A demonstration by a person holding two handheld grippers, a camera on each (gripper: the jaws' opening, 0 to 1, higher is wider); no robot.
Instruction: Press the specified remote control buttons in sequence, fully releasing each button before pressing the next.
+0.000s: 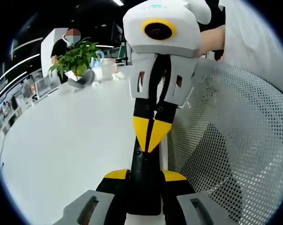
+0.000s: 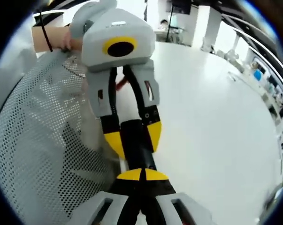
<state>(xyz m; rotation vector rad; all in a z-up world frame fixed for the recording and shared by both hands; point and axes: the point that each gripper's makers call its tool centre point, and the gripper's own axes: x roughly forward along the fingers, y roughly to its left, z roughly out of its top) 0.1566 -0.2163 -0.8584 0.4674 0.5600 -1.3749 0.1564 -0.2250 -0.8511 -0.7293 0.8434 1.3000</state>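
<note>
You are holding the remote control (image 1: 145, 185), a long, slim black bar, between the jaws of your left gripper (image 1: 145, 176), which are clamped on its sides near one end; in the right gripper view the same remote (image 2: 137, 140) is running up from between your right gripper's (image 2: 142, 175) closed yellow tips into the grip of the left one. Your right gripper (image 1: 151, 133) is meeting it from the opposite side with its yellow-tipped jaws drawn together to a single point, and that point is resting on or just above the upper face of the remote; whether it is actually bearing on a button I cannot tell, as the buttons themselves are hidden. The remote is being carried above a smooth, glossy white table (image 1: 66, 136), just beside a white perforated mesh panel (image 1: 235, 136), apparently a chair back. Judging by its shape, the remote is light, rigid plastic with a slick shell, so it is likely to pivot or slide in a side grip when pressed near the free end; you are best taking hold across the narrow sides, close to where the pressing is happening. The gripper bodies are matt white plastic with black fingers and yellow pads. A leafy green plant (image 1: 75, 58) is standing at the far edge of the table, well apart from the work.
</note>
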